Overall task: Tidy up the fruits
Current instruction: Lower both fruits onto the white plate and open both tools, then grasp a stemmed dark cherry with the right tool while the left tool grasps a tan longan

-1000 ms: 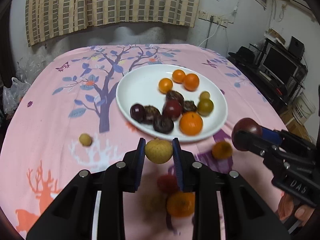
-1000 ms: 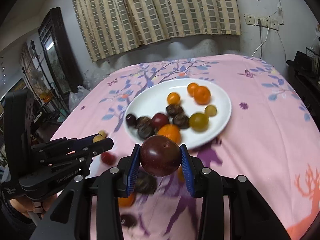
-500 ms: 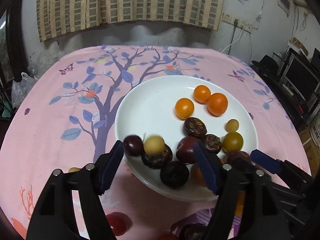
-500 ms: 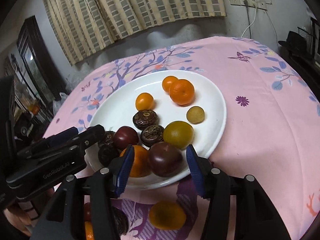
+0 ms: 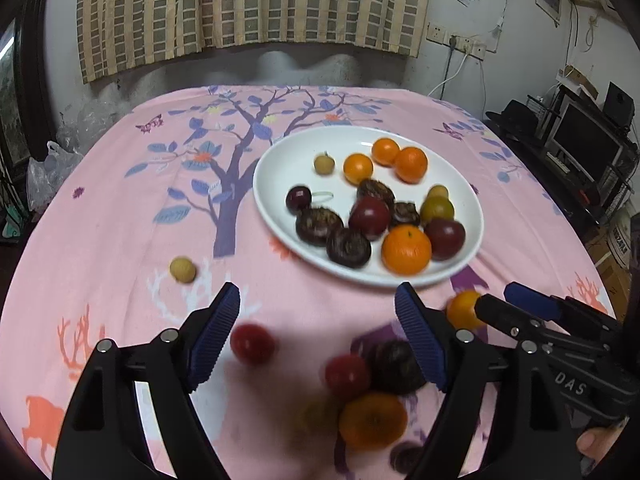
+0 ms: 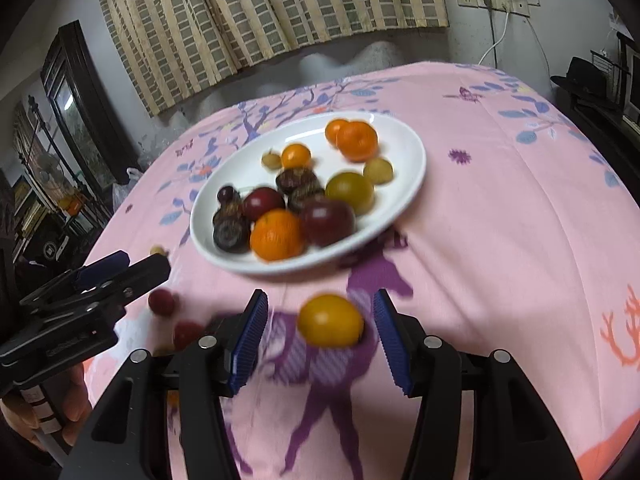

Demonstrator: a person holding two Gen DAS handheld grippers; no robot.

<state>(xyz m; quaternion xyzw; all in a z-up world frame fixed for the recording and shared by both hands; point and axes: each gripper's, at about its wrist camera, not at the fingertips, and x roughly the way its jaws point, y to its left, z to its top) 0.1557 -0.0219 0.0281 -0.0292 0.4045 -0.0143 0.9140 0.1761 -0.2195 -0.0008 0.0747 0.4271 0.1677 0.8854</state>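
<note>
Both tools gape: right tool (image 6: 320, 334) straddles an orange fruit (image 6: 330, 326), long axis crosswise.

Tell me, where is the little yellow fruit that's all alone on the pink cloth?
In the left wrist view the little yellow fruit lies on the tablecloth, left of the white plate, beyond the open left gripper.

An orange fruit (image 6: 330, 326) lies between the right hand-held gripper's (image 6: 320, 338) spread fingers.
</note>
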